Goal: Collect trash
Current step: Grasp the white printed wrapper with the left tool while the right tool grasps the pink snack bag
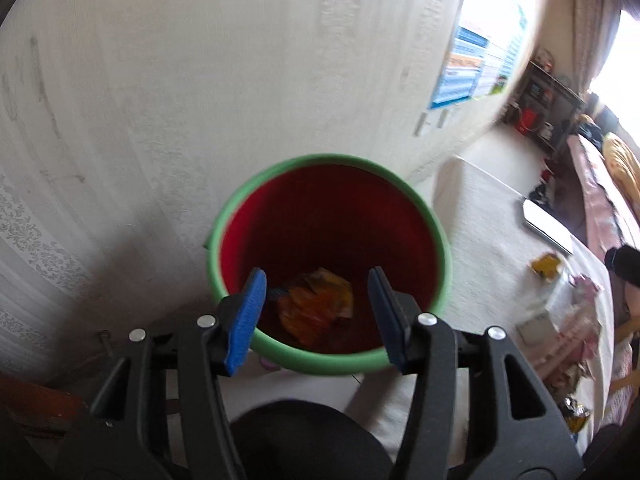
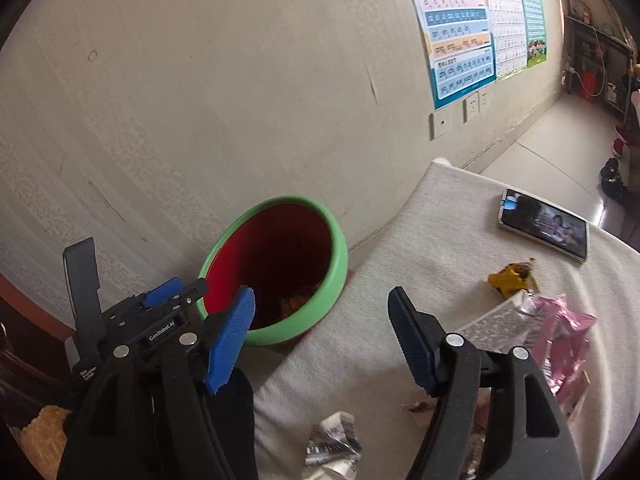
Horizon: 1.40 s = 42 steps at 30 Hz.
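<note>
A red bin with a green rim (image 1: 400, 184) stands against the wall beside the white-covered table; it also shows in the right wrist view (image 2: 338, 248). An orange wrapper (image 1: 320, 304) lies inside it. My left gripper (image 1: 316, 316) is open and empty, right above the bin's near rim. My right gripper (image 2: 320, 340) is open and empty over the table edge, next to the left gripper's body (image 2: 160, 320). On the table lie a yellow wrapper (image 2: 512, 276), a silver wrapper (image 2: 496, 324), a pink wrapper (image 2: 564, 340) and a crumpled printed wrapper (image 2: 336, 440).
A phone (image 2: 544, 228) with a lit screen lies at the far side of the table (image 2: 420, 240). Posters (image 2: 460, 28) hang on the wall. A shelf (image 1: 548, 104) stands at the far end of the room. A bed (image 1: 608, 200) runs along the right.
</note>
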{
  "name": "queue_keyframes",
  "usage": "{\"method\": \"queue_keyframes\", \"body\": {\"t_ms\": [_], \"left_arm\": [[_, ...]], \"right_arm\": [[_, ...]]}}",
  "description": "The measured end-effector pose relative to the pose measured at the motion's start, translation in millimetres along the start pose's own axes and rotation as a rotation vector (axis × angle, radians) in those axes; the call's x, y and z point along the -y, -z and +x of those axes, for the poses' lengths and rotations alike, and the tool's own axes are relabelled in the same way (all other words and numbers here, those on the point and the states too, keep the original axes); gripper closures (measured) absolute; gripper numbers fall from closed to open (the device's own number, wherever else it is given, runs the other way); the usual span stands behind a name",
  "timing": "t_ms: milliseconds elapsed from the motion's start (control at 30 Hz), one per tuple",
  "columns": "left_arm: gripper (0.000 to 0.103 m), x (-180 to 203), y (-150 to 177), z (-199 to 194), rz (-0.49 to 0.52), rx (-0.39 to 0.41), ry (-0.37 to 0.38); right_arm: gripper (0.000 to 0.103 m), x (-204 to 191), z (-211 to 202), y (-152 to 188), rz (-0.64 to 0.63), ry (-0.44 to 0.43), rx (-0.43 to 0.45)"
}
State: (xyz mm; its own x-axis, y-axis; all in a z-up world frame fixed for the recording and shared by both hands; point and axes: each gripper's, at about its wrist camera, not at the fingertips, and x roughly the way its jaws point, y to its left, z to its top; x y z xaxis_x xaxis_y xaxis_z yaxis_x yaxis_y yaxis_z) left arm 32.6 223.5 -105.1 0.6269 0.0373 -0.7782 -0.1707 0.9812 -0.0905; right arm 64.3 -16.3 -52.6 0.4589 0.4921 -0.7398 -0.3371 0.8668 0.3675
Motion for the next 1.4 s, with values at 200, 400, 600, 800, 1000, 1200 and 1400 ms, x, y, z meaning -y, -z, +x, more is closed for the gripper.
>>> {"method": "queue_keyframes", "body": {"t_ms": [200,400,600,800,1000,1200,1400], "left_arm": [[0.042,56,31,-11,0.061,-0.114,0.163],[0.042,105,77,-2,0.11,-0.278,0.226],[0.042,124,104,19,0.14,-0.399,0.189],[0.042,128,110,27,0.136,-0.44,0.177],[0.042,131,118,23,0.125,-0.456,0.195],[0.042,126,117,16,0.113,-0.435,0.212],[0.042,137,116,16,0.16,-0.431,0.22]], "right_arm": [[0.035,39,-41,47,0.023,0.109,0.009],[0.035,87,-57,106,0.177,0.238,-0.012],[0.035,117,-65,125,0.279,0.254,-0.015],[0.035,131,-59,118,0.303,0.212,-0.012],[0.035,149,-28,91,0.364,0.174,-0.046],[0.052,166,3,89,0.423,0.148,-0.119],[0.093,156,-7,89,0.39,0.1,-0.095]]}}
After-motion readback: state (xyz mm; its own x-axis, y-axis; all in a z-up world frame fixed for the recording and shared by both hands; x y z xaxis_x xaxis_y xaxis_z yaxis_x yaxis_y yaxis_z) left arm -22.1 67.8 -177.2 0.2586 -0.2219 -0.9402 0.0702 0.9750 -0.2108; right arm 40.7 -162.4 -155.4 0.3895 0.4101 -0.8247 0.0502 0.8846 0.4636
